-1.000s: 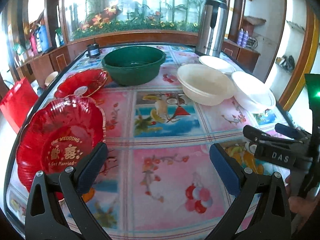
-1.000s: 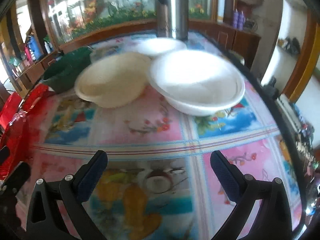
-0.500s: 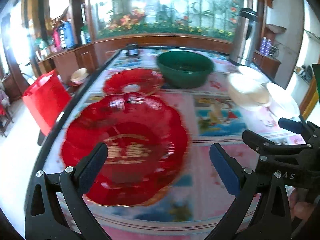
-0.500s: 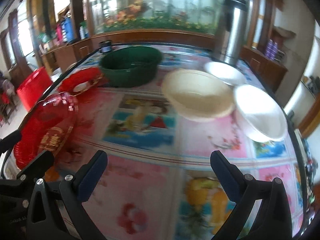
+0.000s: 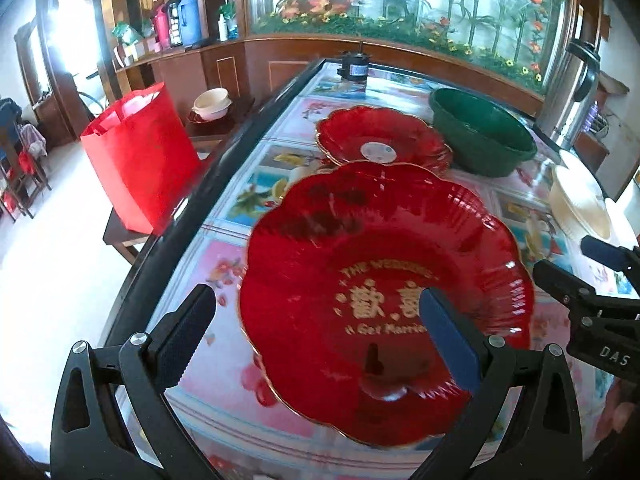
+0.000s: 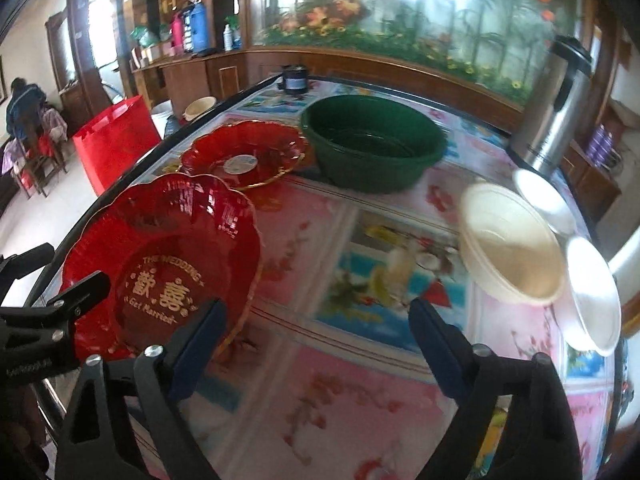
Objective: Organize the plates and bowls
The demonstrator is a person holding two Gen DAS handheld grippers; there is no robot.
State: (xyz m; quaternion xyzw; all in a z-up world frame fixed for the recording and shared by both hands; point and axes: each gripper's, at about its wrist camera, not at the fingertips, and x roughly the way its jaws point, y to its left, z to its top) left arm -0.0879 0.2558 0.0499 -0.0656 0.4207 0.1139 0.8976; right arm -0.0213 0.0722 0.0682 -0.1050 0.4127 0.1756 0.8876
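Note:
A large red scalloped plate [image 5: 384, 292] with gold wedding lettering lies on the table's left side; it also shows in the right wrist view [image 6: 160, 264]. My left gripper [image 5: 316, 340] is open just above its near rim, empty. A smaller red plate [image 5: 380, 140] lies behind it, next to a green bowl [image 5: 480, 136]. A cream bowl [image 6: 512, 244] and two white bowls, one far [image 6: 544, 200] and one near [image 6: 592, 292], sit at the right. My right gripper [image 6: 316, 344] is open and empty over the table's middle, right of the large plate.
A steel thermos urn [image 6: 556, 104] stands at the far right of the flower-print table [image 6: 360, 380]. A small black device [image 5: 354, 66] sits at the far edge. A red bag [image 5: 140, 152] stands on the floor left of the table.
My left gripper has swung left and closer, so the large red plate now lies between its fingers. My right gripper has turned left too, away from the white bowls.

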